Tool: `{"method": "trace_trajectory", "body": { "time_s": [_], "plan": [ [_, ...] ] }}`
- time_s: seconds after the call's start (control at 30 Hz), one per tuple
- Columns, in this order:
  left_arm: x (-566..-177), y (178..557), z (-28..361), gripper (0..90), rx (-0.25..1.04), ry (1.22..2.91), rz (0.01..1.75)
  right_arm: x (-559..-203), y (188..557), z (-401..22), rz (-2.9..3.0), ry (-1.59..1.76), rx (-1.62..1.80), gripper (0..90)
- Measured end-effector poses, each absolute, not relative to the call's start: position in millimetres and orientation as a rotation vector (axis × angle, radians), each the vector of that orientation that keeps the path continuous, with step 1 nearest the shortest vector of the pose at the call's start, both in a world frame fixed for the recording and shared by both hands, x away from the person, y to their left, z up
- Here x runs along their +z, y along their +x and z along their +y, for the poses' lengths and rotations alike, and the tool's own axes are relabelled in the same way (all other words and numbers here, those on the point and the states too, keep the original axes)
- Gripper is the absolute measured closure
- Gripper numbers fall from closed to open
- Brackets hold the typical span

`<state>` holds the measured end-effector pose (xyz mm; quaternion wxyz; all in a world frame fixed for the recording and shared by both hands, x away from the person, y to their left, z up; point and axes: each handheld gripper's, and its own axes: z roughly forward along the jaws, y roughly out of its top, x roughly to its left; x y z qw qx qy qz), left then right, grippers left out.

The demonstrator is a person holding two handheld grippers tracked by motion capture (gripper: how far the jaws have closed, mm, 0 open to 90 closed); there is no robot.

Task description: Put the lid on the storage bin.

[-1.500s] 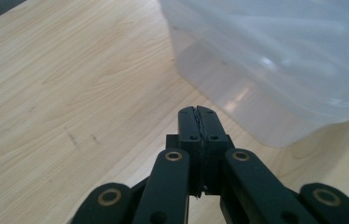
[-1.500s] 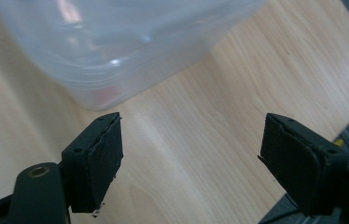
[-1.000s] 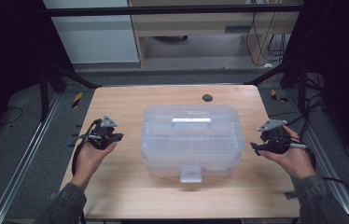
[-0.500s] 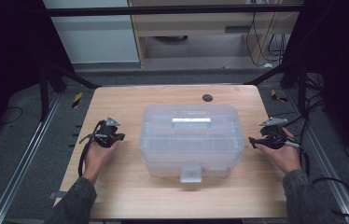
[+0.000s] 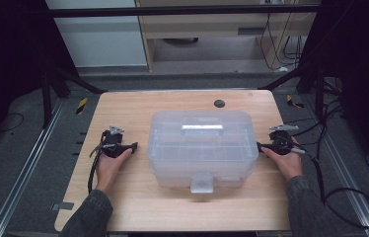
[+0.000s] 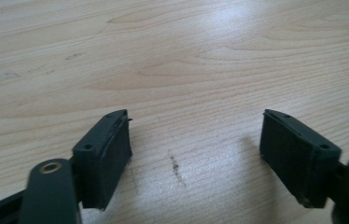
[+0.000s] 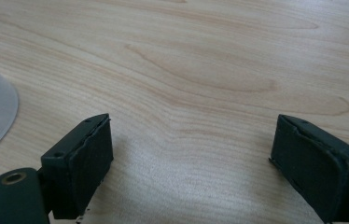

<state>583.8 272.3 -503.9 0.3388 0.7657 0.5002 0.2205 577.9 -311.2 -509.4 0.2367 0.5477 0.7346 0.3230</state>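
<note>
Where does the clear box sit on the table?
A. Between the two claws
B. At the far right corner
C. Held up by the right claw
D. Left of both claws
A: in the high view the box rests mid-table, with the left claw and right claw on either side, each open.

Closed clear plastic organizer box (image 5: 202,148), table centre.

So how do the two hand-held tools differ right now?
The left tool sits apart from the clear box, with bare table between them; the right tool has its tip right at the box's side. A corner of the box shows beside the right tool's jaws, while the left's frame bare wood. Both are open and empty.
</note>
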Motion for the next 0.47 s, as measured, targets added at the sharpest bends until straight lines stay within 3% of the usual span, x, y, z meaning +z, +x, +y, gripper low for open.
{"method": "trace_trajectory", "body": {
  "time_s": [0.33, 0.47],
  "plan": [
    [-507, 584, 267, 6.5, 0.589, 2.019, 1.314, -512, 578, -304, 1.962, 1.562, 0.834, 0.4],
    [-507, 584, 265, 1.5, 0.587, 2.029, 1.32, -512, 577, -300, 1.932, 1.592, 0.817, 0.4]
  ]
}}
